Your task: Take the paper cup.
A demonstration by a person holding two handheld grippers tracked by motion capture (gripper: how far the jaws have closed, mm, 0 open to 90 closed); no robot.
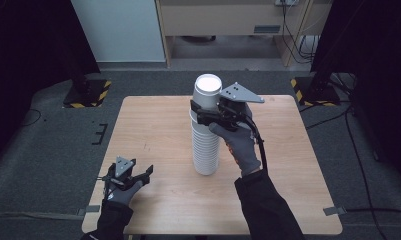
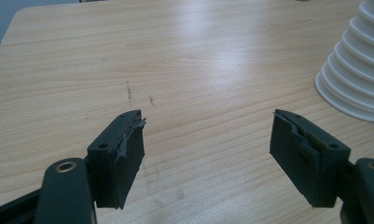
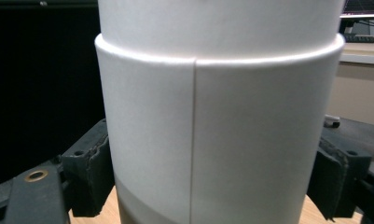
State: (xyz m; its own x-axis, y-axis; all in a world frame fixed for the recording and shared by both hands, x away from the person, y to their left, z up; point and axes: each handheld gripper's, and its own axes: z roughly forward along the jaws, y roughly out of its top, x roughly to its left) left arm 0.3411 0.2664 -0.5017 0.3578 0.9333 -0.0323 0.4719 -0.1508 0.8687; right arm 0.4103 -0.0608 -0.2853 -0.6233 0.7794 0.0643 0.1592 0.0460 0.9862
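— Where is the stack of white cups [image 1: 206, 131] sitting?
— Centre of the frame, on the table [image 1: 153, 125]; the right gripper [image 1: 204, 114] is clamping the cup near its top.
— And the left gripper [image 1: 138, 175]?
— Lower left, jaws spreading wide, holding nothing.

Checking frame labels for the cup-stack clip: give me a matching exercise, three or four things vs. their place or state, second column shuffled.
Things:
1. right gripper
2. left gripper
3. stack of white paper cups
4. table

Places or states:
A. light wood, carries the stack
B. jaws on either side of the top of the stack
C. upside down, rims flaring toward the tabletop
D. jaws wide apart, nothing between them, low over the near left part of the table

Pairs: 1-B, 2-D, 3-C, 4-A
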